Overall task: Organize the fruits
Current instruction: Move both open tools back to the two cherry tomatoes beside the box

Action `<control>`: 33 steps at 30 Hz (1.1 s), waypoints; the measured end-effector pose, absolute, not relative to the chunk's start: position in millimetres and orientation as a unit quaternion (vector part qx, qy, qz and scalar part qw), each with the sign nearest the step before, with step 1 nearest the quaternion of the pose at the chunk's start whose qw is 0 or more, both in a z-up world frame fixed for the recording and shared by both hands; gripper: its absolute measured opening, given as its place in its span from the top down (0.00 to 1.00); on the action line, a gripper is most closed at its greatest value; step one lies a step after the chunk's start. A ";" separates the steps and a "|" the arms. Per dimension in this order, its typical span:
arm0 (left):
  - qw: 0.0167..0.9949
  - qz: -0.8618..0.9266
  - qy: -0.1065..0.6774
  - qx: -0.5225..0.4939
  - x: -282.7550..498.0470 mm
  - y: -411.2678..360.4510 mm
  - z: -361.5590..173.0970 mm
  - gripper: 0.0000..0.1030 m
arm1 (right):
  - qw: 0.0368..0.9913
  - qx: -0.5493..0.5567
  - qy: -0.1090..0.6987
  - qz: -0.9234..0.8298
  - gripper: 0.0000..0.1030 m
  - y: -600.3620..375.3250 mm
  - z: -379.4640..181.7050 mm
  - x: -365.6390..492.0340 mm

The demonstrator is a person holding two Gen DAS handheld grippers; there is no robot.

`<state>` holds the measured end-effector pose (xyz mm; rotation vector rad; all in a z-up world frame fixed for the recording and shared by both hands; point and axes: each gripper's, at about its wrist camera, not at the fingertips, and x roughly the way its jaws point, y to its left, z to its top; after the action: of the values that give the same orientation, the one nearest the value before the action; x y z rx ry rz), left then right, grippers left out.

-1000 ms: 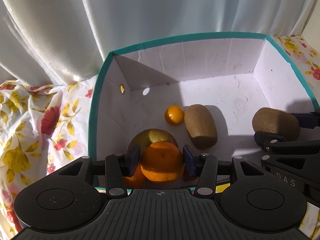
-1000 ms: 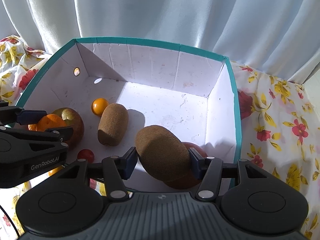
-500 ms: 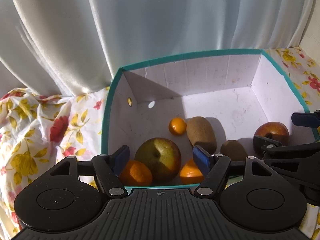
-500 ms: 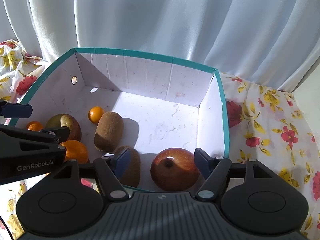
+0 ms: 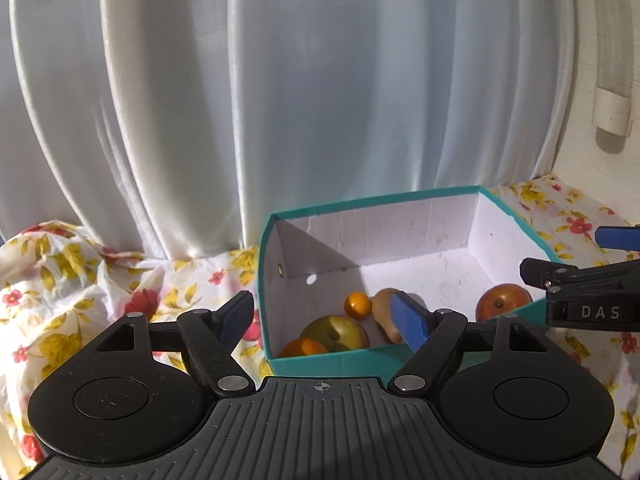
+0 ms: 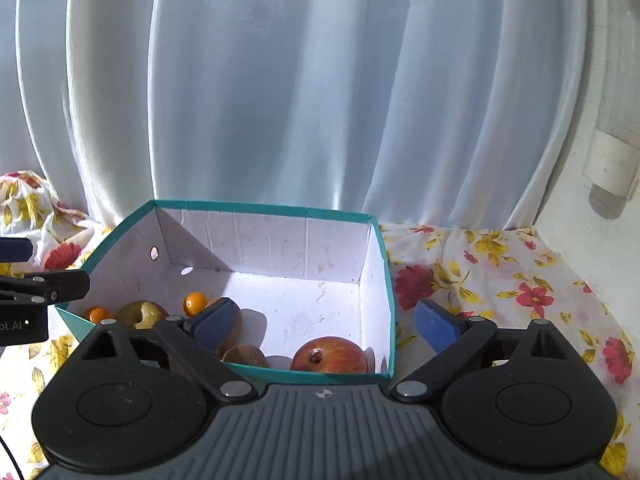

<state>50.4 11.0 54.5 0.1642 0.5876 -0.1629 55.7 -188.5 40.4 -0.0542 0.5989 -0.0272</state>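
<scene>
A teal-rimmed white box (image 5: 400,199) (image 6: 260,206) holds the fruit. In the left wrist view I see a green-yellow apple (image 5: 338,330), an orange (image 5: 306,347), a small orange fruit (image 5: 357,303), a kiwi (image 5: 384,312) and a red apple (image 5: 502,306). The right wrist view shows the red apple (image 6: 330,356), a kiwi (image 6: 246,355), the green-yellow apple (image 6: 142,314) and two small orange fruits (image 6: 195,302) (image 6: 98,314). My left gripper (image 5: 324,322) is open and empty in front of the box. My right gripper (image 6: 326,322) is open and empty, also before the box.
The box sits on a floral cloth (image 5: 80,272) (image 6: 500,280). A white curtain (image 5: 280,100) hangs close behind. A white wall with a pipe fitting (image 6: 612,160) is at the right.
Both grippers let go of their fruit, the orange on the left and the kiwi on the right, opened wide, and drew back and up from the box.
</scene>
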 end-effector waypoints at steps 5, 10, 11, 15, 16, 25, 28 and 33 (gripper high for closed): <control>0.950 -0.089 0.292 0.062 32.6 27.4 31.3 0.22 | 0.967 0.002 0.251 -0.045 0.06 -181.8 27.6 10.6; 0.948 -0.092 0.299 0.064 19.2 31.7 4.6 0.22 | 0.966 0.008 0.254 -0.053 0.07 -166.2 2.8 -15.5; 0.948 -0.090 0.298 0.067 15.5 31.5 -2.1 0.22 | 0.964 0.004 0.260 -0.050 0.08 -163.3 -1.7 -16.7; 0.946 -0.087 0.300 0.085 7.6 27.4 -22.9 0.23 | 0.961 0.004 0.273 -0.047 0.08 -154.0 -14.9 -24.4; 0.945 -0.088 0.302 0.089 5.9 26.0 -27.4 0.23 | 0.961 0.000 0.272 -0.046 0.08 -151.8 -17.2 -26.1; 0.936 -0.098 0.323 0.104 3.6 17.8 -53.7 0.25 | 0.960 -0.006 0.275 -0.047 0.09 -146.9 -30.7 -27.5; 0.935 -0.096 0.327 0.104 5.2 15.9 -59.5 0.27 | 0.959 -0.007 0.278 -0.047 0.09 -144.9 -34.7 -25.0; 0.935 -0.089 0.329 0.098 9.5 14.6 -67.0 0.28 | 0.961 -0.011 0.274 -0.048 0.09 -141.2 -40.5 -21.2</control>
<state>9.4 14.6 -67.0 0.2000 0.6723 -0.1814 -21.2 -141.2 -40.5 -0.0229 0.5546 -0.0970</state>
